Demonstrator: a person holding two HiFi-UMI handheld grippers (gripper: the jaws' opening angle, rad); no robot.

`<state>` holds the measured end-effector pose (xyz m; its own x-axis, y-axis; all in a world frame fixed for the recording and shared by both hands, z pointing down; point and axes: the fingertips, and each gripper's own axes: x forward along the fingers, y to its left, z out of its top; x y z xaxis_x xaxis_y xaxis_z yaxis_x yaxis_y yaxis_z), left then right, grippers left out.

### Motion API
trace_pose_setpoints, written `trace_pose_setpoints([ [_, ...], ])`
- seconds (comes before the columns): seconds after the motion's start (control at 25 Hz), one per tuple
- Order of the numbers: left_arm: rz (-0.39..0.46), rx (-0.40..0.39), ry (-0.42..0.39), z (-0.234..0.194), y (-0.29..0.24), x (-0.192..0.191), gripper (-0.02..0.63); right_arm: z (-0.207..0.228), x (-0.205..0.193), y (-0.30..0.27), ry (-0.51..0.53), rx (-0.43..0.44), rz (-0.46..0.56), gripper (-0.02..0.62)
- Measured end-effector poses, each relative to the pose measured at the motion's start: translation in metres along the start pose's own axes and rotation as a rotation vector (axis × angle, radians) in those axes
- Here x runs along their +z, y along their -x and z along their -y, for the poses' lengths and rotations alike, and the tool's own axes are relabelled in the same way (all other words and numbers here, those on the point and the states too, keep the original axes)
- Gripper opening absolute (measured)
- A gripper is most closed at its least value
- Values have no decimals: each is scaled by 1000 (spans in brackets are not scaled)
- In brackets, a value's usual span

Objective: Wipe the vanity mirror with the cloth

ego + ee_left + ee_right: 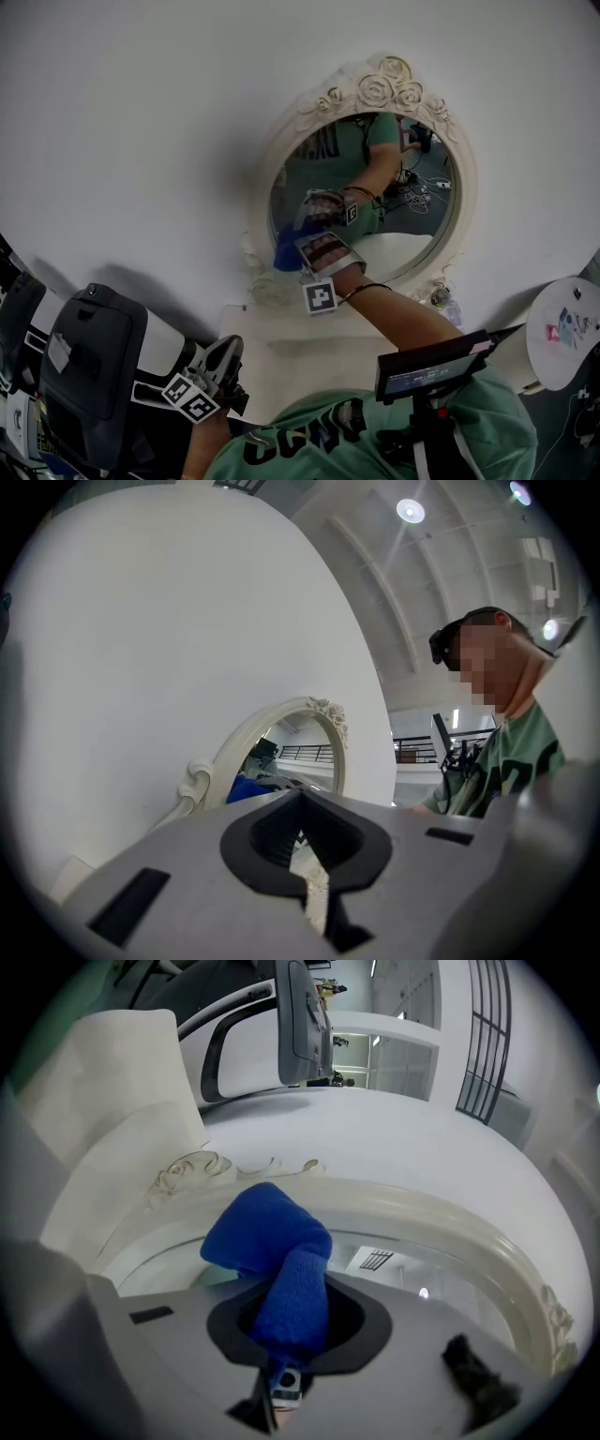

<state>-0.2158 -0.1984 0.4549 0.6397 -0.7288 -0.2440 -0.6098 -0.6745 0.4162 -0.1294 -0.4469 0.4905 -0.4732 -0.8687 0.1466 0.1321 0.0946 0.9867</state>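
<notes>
The vanity mirror (389, 202) is an oval in an ornate white frame (380, 82) on a white wall (141, 131). In the head view its long axis runs from the lower left to the upper right. The blue cloth (287, 254) lies against the glass at the mirror's lower left edge, just inside the frame, so nearly all the glass still to be covered lies up and to the right of it. That is the direction a wiping stroke would have to take, along the long axis.

The right gripper (317, 247) is the 1 at work. Its 2 jaws are clenched on the cloth, which bunches out ahead of the tips in a rounded wad, and the wad is what meets the glass. Whether the jaw tips themselves touch the mirror cannot be told.

The left gripper (302, 844) hangs low by the near left corner of the white shelf (281, 349) under the mirror, well apart from the glass. Its jaws are closed together with nothing between them, and it points up toward the mirror from the side. The right arm is plainly the nearer.
</notes>
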Motion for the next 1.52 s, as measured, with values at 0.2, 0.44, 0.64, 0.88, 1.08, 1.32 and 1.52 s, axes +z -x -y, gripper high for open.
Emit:
trace_pose_setpoints([
  [0.2,-20,-41,3,4,-19,-3,0,-20,-69,37,-38,30,-105,52],
  [0.44,-43,-79,7,9,-38,-9,0,-43,-182,97,-27,37,-312,52],
  [0.64,-56,-91,9,11,-44,-11,0,-67,-268,148,-65,76,-492,52],
  [0.88,-64,-101,4,13,-48,-12,0,-82,-320,176,-86,83,-619,53],
  [1.08,-64,-106,-3,16,-48,-11,0,-82,-314,174,-122,78,-631,52],
  [1.32,-54,-73,0,14,-37,-9,0,-75,-229,132,-79,80,-431,54],
  [1.52,-38,-36,-1,11,-19,-5,0,-76,-117,77,-33,125,-213,54],
])
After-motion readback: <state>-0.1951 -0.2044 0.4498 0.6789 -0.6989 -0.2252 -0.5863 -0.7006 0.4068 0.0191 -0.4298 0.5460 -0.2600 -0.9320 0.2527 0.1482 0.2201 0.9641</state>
